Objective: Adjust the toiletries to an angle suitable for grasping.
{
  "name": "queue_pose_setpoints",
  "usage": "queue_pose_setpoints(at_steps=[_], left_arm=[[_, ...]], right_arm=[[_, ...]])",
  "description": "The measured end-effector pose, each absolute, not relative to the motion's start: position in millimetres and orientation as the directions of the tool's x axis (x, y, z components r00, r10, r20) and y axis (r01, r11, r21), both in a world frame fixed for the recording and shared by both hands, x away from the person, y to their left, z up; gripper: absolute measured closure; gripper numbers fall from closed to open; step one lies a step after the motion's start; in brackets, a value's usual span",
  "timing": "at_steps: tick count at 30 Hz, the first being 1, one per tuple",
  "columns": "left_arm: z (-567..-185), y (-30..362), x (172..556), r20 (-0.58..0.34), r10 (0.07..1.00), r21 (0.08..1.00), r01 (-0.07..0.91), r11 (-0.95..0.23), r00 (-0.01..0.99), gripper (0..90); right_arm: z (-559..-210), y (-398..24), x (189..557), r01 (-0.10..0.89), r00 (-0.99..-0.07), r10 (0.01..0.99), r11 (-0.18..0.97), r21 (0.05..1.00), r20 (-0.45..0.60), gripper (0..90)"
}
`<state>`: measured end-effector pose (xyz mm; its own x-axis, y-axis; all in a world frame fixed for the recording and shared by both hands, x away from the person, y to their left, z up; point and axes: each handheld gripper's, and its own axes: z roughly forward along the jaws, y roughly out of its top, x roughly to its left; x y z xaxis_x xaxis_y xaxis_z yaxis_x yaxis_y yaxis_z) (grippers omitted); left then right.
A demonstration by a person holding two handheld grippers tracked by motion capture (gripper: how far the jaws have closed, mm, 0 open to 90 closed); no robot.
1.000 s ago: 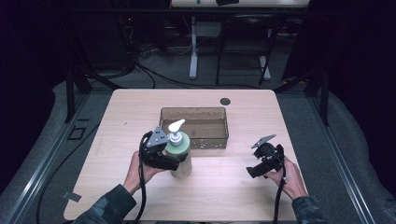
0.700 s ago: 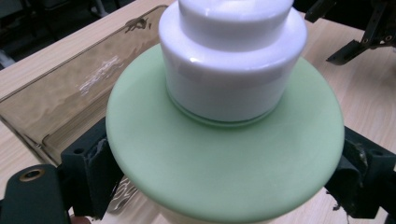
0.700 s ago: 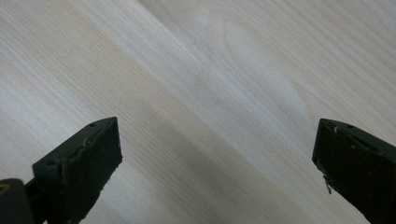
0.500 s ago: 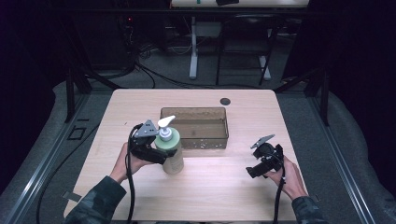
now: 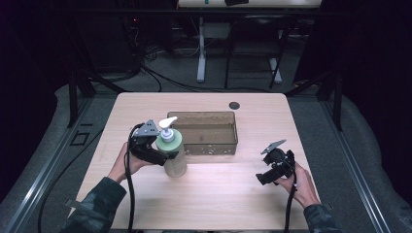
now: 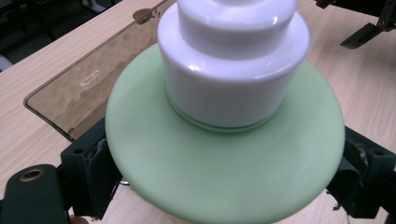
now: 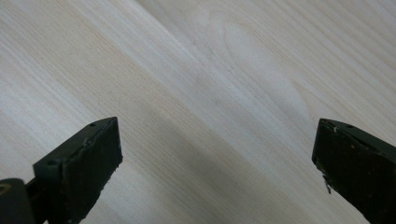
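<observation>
We start with the light wooden rectangular table (image 5: 209, 194), which carries everything in the scene. On it sits the translucent brown rectangular plastic tray (image 5: 204, 132), and we use this tray as our reference for all positions.

The pale green plastic pump bottle with a white dispenser head (image 5: 174, 151) stands upright at the tray's front left corner, just beside its wall. From the high view we cannot tell whether bottle and tray touch. In the left gripper view the bottle's green shoulder (image 6: 224, 158) spreads between the two black jaws, with the white pump collar above it and the tray behind it.

The left gripper (image 5: 160, 154) is left of the tray's front corner. Its jaws press on opposite sides of the bottle body, so it is clamped on the bottle at a wide setting.

The right gripper (image 5: 265, 177) is in front of the tray's right end, well apart from it. Its jaws stand wide apart over bare wood in the right gripper view (image 7: 215, 168), holding nothing.

A small dark round disc (image 5: 234, 105) lies behind the tray.
</observation>
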<state>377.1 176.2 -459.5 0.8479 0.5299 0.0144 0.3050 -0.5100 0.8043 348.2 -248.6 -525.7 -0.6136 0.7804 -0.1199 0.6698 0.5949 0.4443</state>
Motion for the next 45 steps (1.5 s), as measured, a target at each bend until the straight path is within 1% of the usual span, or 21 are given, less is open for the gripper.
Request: queue_pose_setpoints(at_steps=[6, 10, 13, 14, 15, 19, 27, 30, 37, 45], left_arm=[[-459.7, 177.8, 380.2, 0.018, 0.522, 0.805, 0.298, -0.514, 0.853, 11.6], [-458.8, 174.5, 378.6, 0.055, 0.527, 0.792, 0.284, -0.540, 0.848, 10.5], [-457.8, 172.7, 377.4, 0.052, 0.538, 0.792, 0.294, -0.536, 0.841, 9.0], [-457.2, 172.2, 377.3, 0.040, 0.539, 0.791, 0.303, -0.531, 0.841, 7.3], [-455.2, 172.0, 376.3, 0.038, 0.546, 0.786, 0.313, -0.534, 0.837, 3.3], [-453.7, 175.6, 375.5, 0.021, 0.551, 0.790, 0.324, -0.521, 0.834, 0.1], [-443.2, 185.4, 374.9, -0.011, 0.574, 0.808, 0.346, -0.478, 0.819, 0.1], [-438.3, 183.9, 372.8, 0.034, 0.571, 0.783, 0.333, -0.525, 0.820, 0.7], [-424.9, 184.4, 370.7, -0.031, 0.586, 0.786, 0.382, -0.486, 0.810, 0.7], [-409.9, 182.1, 370.4, -0.043, 0.588, 0.762, 0.407, -0.504, 0.808, 0.6]], right_arm=[[-525.9, -248.3, 348.1, 0.673, -0.615, 0.781, 0.592, 0.445, -0.110, 1.6], [-525.6, -247.9, 348.3, 0.672, -0.614, 0.782, 0.590, 0.447, -0.110, 1.1], [-525.3, -248.2, 348.0, 0.672, -0.614, 0.782, 0.590, 0.448, -0.108, 1.1], [-525.2, -248.8, 347.7, 0.671, -0.614, 0.782, 0.588, 0.451, -0.106, 1.1], [-524.9, -249.7, 347.3, 0.672, -0.615, 0.781, 0.589, 0.449, -0.104, 1.1], [-524.5, -250.9, 347.3, 0.676, -0.612, 0.785, 0.583, 0.450, -0.097, 1.1], [-524.4, -250.9, 347.2, 0.676, -0.614, 0.783, 0.588, 0.443, -0.102, 1.1], [-524.6, -251.8, 347.1, 0.680, -0.613, 0.784, 0.587, 0.439, -0.097, 1.1], [-525.2, -252.7, 346.7, 0.687, -0.613, 0.785, 0.585, 0.431, -0.089, 1.1], [-526.3, -256.3, 346.3, 0.695, -0.605, 0.791, 0.580, 0.425, -0.090, 1.1]])
